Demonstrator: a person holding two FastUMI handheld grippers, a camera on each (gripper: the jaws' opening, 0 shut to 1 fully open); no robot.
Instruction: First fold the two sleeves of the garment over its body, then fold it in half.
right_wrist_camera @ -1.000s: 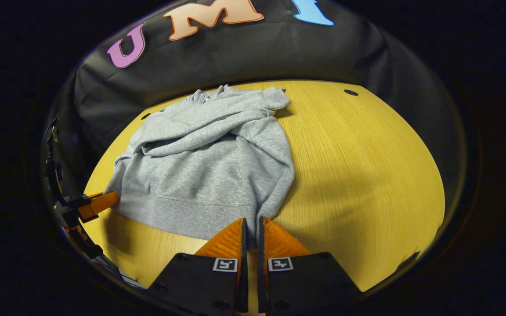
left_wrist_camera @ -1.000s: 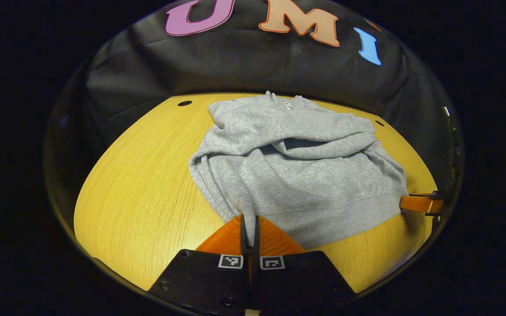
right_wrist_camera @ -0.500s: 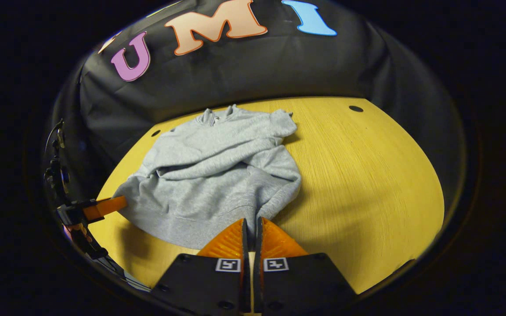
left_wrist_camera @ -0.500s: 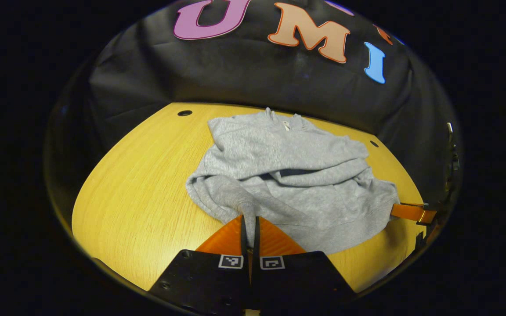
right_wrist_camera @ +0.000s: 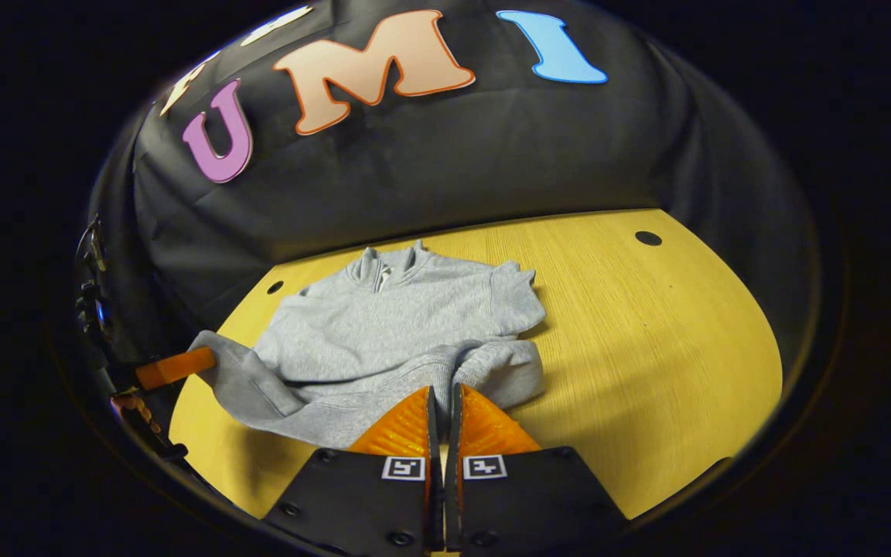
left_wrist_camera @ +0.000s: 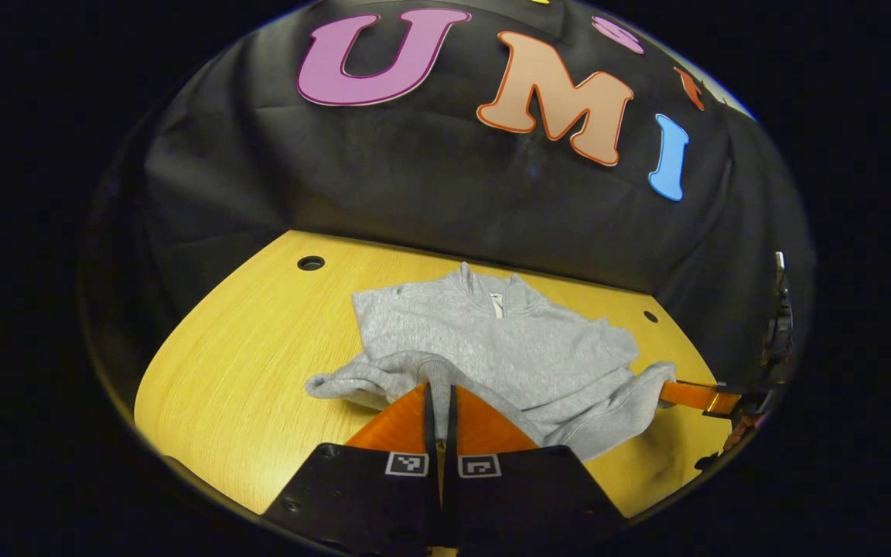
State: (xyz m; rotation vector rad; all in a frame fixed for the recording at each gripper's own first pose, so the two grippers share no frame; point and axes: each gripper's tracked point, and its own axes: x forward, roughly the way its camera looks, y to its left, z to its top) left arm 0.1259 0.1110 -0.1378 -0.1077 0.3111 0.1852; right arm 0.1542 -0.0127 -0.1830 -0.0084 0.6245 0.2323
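A grey sweatshirt [left_wrist_camera: 492, 348] lies on the yellow wooden table [left_wrist_camera: 244, 363], its collar toward the black cloth wall [left_wrist_camera: 414, 178] at the back. The left gripper [left_wrist_camera: 439, 391] has its two fingers pressed together on a bunched corner of the sweatshirt's near edge, with the fabric rising straight out from between the tips. From that pinch the cloth runs up and away toward the collar, and a rumpled fold trails off to the left of the fingers onto the bare wood.

In the right gripper view the right gripper [right_wrist_camera: 442, 396] is likewise clamped on the sweatshirt [right_wrist_camera: 384, 340] at the opposite near corner, the hem gathered between its closed fingers. A thick roll of fabric, which looks like a folded sleeve, sits just to the right of those fingers. The hem between the two grips hangs in a shallow sag, lifted off the table, while the upper body and collar rest flat on the wood.

Each view catches the other gripper at its edge: in the left gripper view, the right one's finger touches the cloth at the far right [left_wrist_camera: 693, 396], and in the right gripper view the left one's finger meets the lifted corner at the far left [right_wrist_camera: 175, 367]. Small round holes [right_wrist_camera: 647, 238] mark the table [right_wrist_camera: 646, 348] near its back edge, well apart from the sweatshirt.
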